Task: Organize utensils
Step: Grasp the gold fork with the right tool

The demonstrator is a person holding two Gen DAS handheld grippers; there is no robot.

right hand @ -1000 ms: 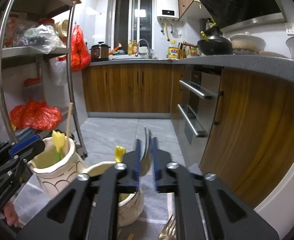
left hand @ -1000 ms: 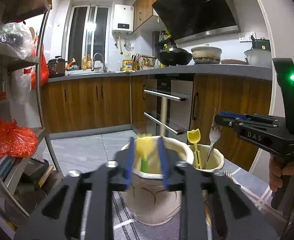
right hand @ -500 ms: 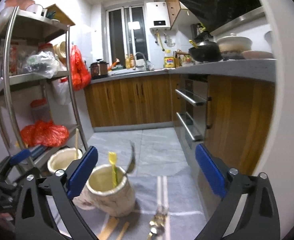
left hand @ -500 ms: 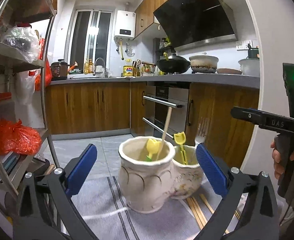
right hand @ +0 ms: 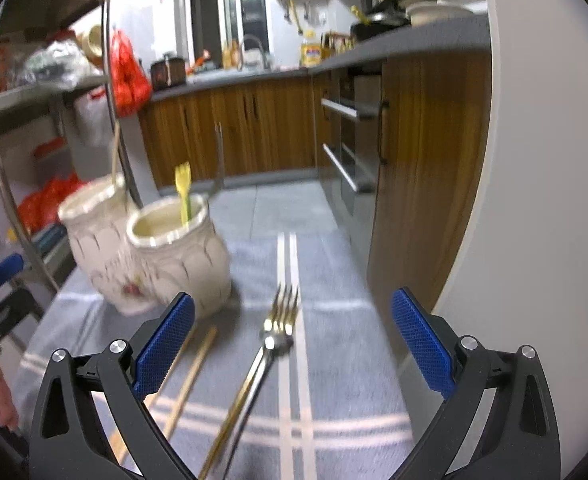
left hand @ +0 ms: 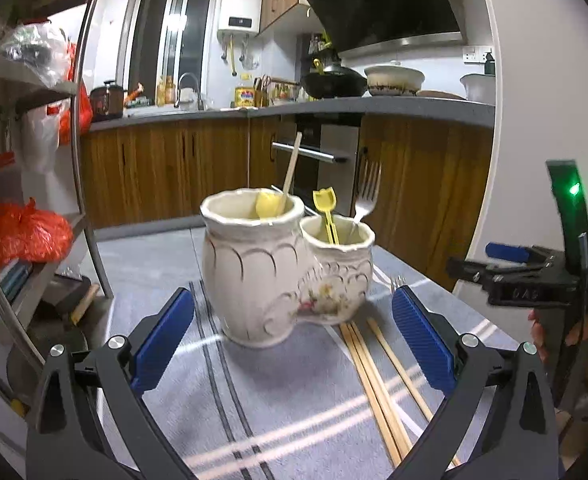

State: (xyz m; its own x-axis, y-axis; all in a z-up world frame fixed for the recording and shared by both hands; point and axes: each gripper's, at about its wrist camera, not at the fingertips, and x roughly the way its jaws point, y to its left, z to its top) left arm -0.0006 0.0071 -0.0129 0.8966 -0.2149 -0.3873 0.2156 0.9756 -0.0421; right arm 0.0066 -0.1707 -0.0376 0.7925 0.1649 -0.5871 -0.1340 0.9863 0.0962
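Observation:
A white double ceramic holder (left hand: 270,276) stands on a grey striped cloth (left hand: 254,408). Its taller pot holds a yellow spoon (left hand: 268,205) and a chopstick (left hand: 292,166). Its lower pot (right hand: 178,256) holds a yellow plastic fork (left hand: 325,210) and a metal fork (left hand: 367,194). Several wooden chopsticks (left hand: 377,380) lie on the cloth in front of it. A gold fork (right hand: 268,356) lies on the cloth before my right gripper (right hand: 292,344), which is open and empty. My left gripper (left hand: 292,336) is open and empty, facing the holder.
A metal shelf rack (left hand: 82,152) with red bags stands at the left. Wooden cabinets (right hand: 425,168) and an oven run along the right. A white curved edge (right hand: 525,200) borders the cloth at the right.
Both grippers opened, letting go of the yellow spoon and the metal fork into the pots, then drew back. The right gripper has dropped toward the gold fork on the cloth.

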